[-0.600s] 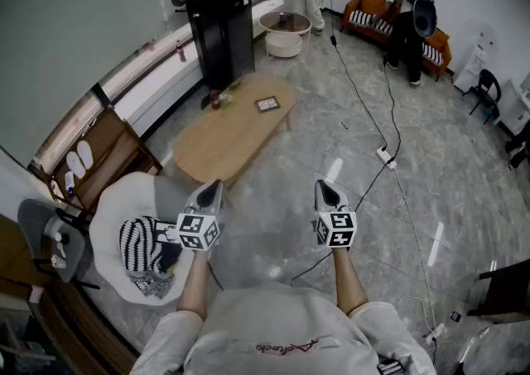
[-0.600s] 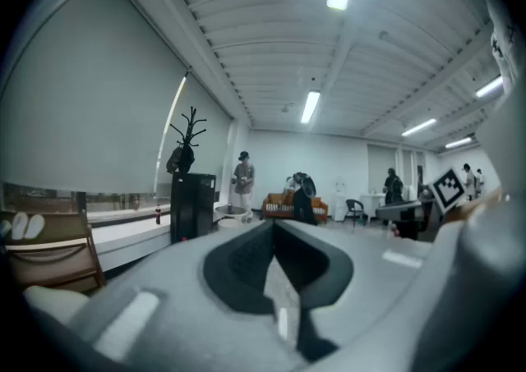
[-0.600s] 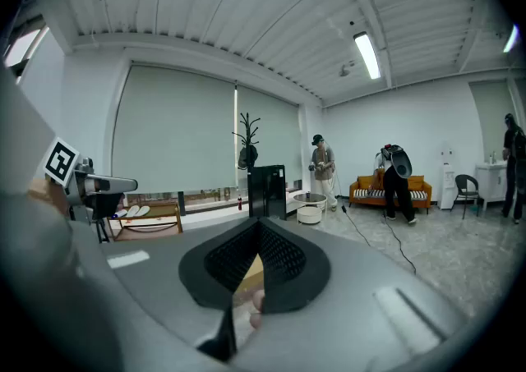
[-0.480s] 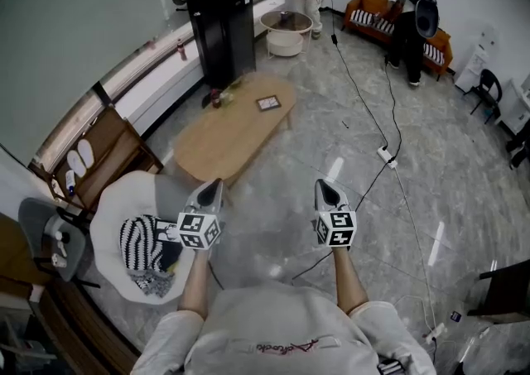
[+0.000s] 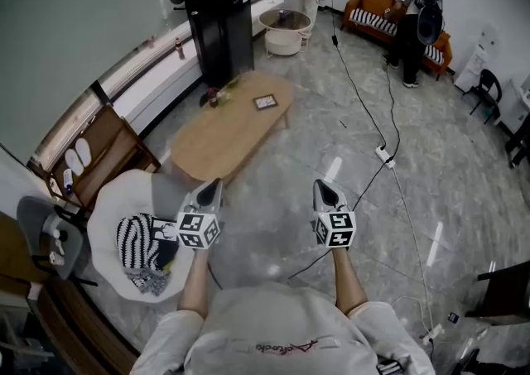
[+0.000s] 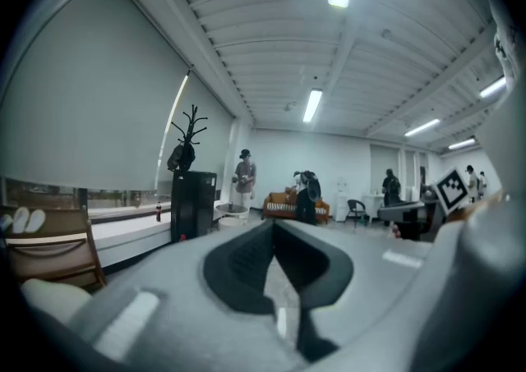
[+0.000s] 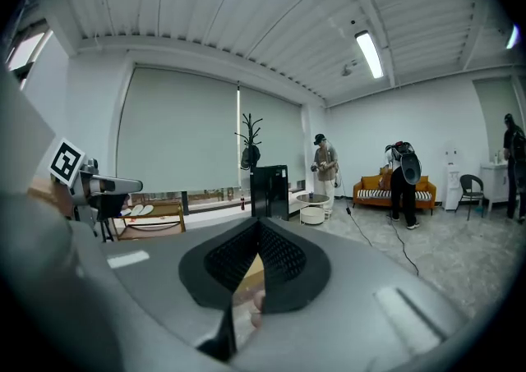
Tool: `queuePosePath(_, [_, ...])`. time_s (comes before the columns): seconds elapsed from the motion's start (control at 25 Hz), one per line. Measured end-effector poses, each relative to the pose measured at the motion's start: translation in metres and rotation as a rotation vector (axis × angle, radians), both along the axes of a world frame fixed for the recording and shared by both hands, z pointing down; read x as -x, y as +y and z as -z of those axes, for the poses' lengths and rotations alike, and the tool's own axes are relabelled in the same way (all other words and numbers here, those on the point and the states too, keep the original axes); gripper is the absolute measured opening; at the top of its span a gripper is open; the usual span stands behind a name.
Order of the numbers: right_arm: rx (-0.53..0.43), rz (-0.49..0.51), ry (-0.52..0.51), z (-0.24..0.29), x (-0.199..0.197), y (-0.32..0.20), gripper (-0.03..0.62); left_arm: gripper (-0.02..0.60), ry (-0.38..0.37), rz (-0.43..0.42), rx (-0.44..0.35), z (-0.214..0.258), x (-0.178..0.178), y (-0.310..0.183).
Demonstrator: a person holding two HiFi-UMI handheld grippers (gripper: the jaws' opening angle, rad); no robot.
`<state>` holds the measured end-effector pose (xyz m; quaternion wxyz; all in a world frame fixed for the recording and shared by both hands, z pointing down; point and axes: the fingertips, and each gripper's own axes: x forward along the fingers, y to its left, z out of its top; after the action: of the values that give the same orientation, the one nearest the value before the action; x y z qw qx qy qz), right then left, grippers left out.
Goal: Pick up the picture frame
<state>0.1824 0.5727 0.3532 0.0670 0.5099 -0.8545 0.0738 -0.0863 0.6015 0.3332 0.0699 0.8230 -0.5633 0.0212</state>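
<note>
The picture frame (image 5: 266, 102) lies flat near the far end of the oval table (image 5: 224, 137). Bare floor (image 5: 273, 191) separates its near edge from the left gripper (image 5: 213, 187) and right gripper (image 5: 322, 187), both pressed together and empty. A cable (image 5: 364, 112) crosses the floor on the right. What may be a bottle (image 5: 214, 98) stands at the table's far left edge.

1. Open floor (image 5: 277, 162) lies between my claws and the low wooden table (image 5: 219, 141), so there is a free way forward.
2. The picture frame (image 5: 266, 102) lies flat near the table's far end with bare wood on every side. A bottle (image 5: 214, 98) stands well apart from it, at the far left corner.
3. A white armchair (image 5: 116, 204) with a striped cushion (image 5: 137, 245) crowds the side just beside my left claw (image 5: 212, 190).
4. A tall black cabinet (image 5: 221, 30) blocks the room beyond the table's far end.
5. A cable (image 5: 364, 108) and a power strip (image 5: 383, 154) lie on the floor ahead of my right claw (image 5: 325, 190), to the table's right.
</note>
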Motion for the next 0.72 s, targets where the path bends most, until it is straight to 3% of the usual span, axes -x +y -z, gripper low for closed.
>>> queuePosePath(0.72, [0.003, 0.087, 0.026, -0.014, -0.053, -0.018, 0.006, 0.000, -0.026, 0.033, 0.017, -0.010, -0.075, -0.006])
